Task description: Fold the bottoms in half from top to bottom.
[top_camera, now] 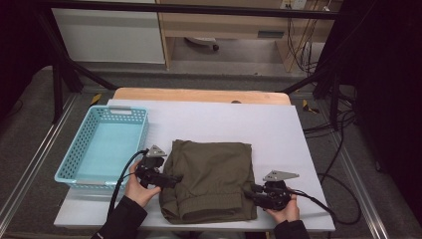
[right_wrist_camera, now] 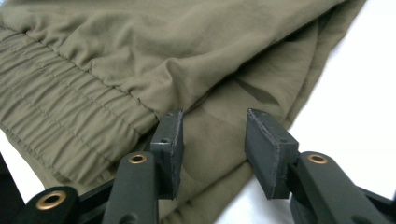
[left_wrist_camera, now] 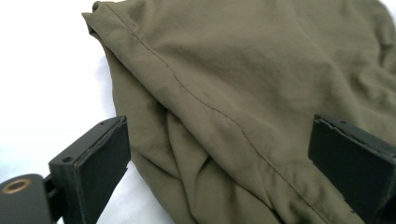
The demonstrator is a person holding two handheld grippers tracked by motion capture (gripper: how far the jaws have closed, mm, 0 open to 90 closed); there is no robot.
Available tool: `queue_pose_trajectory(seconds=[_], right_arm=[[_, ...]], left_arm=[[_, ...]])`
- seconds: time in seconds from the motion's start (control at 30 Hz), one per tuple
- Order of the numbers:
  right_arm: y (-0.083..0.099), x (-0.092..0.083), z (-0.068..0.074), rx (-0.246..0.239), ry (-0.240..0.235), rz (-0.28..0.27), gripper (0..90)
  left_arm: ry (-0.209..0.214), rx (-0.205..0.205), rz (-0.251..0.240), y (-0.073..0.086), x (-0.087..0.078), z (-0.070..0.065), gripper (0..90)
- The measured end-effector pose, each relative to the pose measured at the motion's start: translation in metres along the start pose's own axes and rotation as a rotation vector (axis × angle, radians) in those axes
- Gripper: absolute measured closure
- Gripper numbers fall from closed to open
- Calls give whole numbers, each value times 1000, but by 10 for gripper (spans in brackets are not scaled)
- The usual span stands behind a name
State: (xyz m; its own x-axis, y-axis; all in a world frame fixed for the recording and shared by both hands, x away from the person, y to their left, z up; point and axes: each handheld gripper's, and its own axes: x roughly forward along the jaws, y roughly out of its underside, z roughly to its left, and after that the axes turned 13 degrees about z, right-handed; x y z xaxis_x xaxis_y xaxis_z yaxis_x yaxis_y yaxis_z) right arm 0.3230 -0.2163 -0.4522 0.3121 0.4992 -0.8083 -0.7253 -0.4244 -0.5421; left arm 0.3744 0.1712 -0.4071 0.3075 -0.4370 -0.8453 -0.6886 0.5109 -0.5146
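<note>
An olive-green folded garment point(top_camera: 211, 174) with an elastic waistband lies on the white table point(top_camera: 224, 119), near its front edge. My left gripper point(top_camera: 171, 180) is at the garment's left edge. In the left gripper view its jaws stand wide open point(left_wrist_camera: 219, 154), with the cloth's point(left_wrist_camera: 243, 70) seamed edge lying between them, untouched by either pad. My right gripper point(top_camera: 253, 191) is at the garment's right front corner. In the right gripper view point(right_wrist_camera: 215, 140) its jaws stand a narrow gap apart over a fold of cloth point(right_wrist_camera: 140, 56) beside the waistband, and the pads do not press on it.
A light-blue perforated basket point(top_camera: 142, 134) stands on the table's left side, close to my left hand. White tabletop stretches behind and to the right of the garment. Beyond the table are black frame legs and loose cables on the floor.
</note>
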Motion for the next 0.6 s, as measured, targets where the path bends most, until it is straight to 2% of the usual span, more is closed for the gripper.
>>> queue_pose_trajectory(seconds=[0.07, 0.17, 0.23, 0.27, 0.33, 0.4, 0.5, 0.53, 0.6], right_arm=[[2, -2, 1, 15, 1, 9, 604], [6, -2, 5, -3, -7, 10, 682], [6, -1, 7, -7, -30, 17, 807], [6, 1, 8, -9, -40, 27, 832], [5, 2, 9, -11, -32, 35, 900], [5, 2, 10, -22, -14, 36, 900], [6, -4, 9, -9, 38, 24, 893], [7, -7, 8, 1, 49, 3, 801], [8, -6, 6, 27, 51, 8, 628]], left_arm=[[-2, 6, 6, 2, 0, -1, 57], [7, 5, 14, 6, 1, -2, 57], [11, 7, 19, 7, 3, -2, 57], [11, 5, 21, 7, 3, -3, 58], [7, 9, 27, 8, 5, -4, 57], [3, 13, 30, 8, 5, -4, 57], [5, 15, 28, 9, 5, -5, 61], [5, 12, 27, 9, 5, -5, 63], [10, 11, 25, 10, 5, -6, 64]])
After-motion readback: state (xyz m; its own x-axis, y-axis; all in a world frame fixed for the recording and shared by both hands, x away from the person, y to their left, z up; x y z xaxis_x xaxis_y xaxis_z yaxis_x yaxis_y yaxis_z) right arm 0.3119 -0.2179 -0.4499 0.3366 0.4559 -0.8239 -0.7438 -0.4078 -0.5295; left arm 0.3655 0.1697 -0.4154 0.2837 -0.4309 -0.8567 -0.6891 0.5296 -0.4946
